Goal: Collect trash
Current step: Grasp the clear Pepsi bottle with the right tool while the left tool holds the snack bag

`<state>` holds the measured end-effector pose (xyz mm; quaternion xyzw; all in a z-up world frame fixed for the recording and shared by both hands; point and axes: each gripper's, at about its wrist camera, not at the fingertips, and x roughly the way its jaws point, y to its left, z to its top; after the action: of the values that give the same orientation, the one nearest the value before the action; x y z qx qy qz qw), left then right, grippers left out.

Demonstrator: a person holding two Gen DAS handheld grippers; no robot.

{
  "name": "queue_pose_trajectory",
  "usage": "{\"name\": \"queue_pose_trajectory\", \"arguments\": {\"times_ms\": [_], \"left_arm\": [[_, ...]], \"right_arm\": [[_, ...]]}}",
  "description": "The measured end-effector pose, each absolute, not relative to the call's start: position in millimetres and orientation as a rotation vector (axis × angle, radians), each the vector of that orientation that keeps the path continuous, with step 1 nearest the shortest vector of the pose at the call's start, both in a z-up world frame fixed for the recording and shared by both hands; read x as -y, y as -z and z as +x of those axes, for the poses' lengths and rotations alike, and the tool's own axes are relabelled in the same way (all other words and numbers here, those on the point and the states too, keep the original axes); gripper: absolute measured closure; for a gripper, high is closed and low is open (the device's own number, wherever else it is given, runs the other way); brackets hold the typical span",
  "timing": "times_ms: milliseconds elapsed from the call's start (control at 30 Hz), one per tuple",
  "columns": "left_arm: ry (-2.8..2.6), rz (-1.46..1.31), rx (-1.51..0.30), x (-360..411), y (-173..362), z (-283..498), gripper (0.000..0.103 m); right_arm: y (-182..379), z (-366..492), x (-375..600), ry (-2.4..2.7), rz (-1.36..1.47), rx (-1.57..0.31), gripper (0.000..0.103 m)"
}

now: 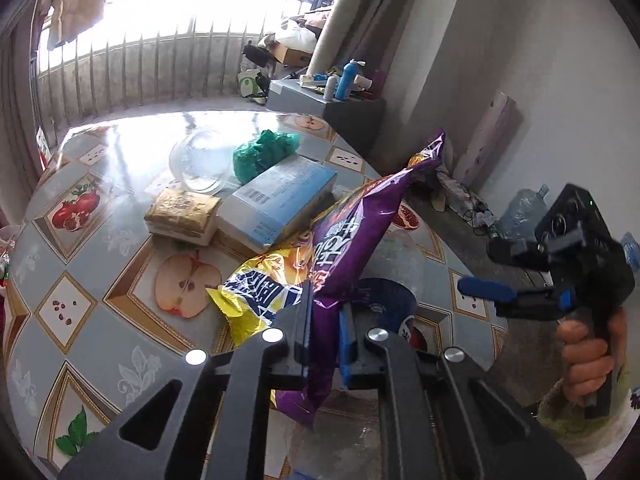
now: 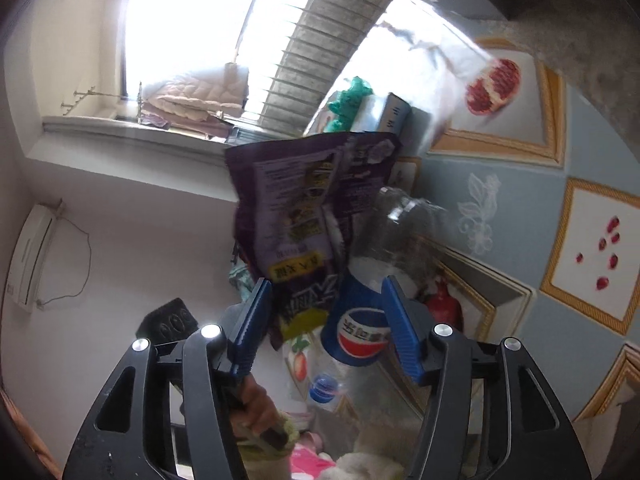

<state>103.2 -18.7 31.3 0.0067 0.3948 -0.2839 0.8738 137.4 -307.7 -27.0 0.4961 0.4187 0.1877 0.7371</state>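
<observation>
While my left gripper [image 1: 325, 322] pinches the purple snack bag [image 1: 352, 236] above the bench [image 1: 80, 264], my right gripper [image 2: 326, 320] gapes wide, holding nothing.

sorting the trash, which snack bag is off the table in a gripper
The purple snack bag, pinched in the left gripper; the yellow snack bag lies on the table.

Worktop [image 1: 80, 264]: left and near-left part bare, free passage there. Centre blocked by a cluster: glass bowl [image 1: 199, 163], green bag [image 1: 262, 153], pale blue box [image 1: 278, 204] and a brown packet [image 1: 182, 215] touching the box's side. Nearer, a yellow wrapper [image 1: 252, 292] lies flat; the purple snack bag [image 1: 352, 240] stands up above it, with a clear bottle [image 2: 400, 236] just beside. Right gripper [image 1: 516, 300] hangs off the worktop's right edge, well apart from the cluster.
</observation>
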Motion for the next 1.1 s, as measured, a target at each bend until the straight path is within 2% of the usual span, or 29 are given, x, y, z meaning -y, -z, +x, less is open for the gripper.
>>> {"name": "queue_pose_trajectory", "arguments": {"times_ms": [133, 300, 633, 1100], "left_arm": [[0.587, -0.011, -0.878, 15.9, -18.8, 100.8, 0.093], [0.619, -0.106, -1.005, 18.8, 6.6, 95.8, 0.093], [0.777, -0.149, -1.093, 70.4, 24.3, 75.2, 0.093], [0.773, -0.081, -1.094, 94.4, 31.5, 71.1, 0.093]], "right_arm": [[61.8, 131.5, 297.3, -0.382, 1.144, -1.022, 0.047], [81.3, 142.6, 281.9, -0.418, 1.179, -1.052, 0.047], [58.9, 135.2, 320.4, -0.285, 1.092, -0.958, 0.046], [61.1, 118.6, 324.6, -0.275, 1.003, -1.028, 0.045]]}}
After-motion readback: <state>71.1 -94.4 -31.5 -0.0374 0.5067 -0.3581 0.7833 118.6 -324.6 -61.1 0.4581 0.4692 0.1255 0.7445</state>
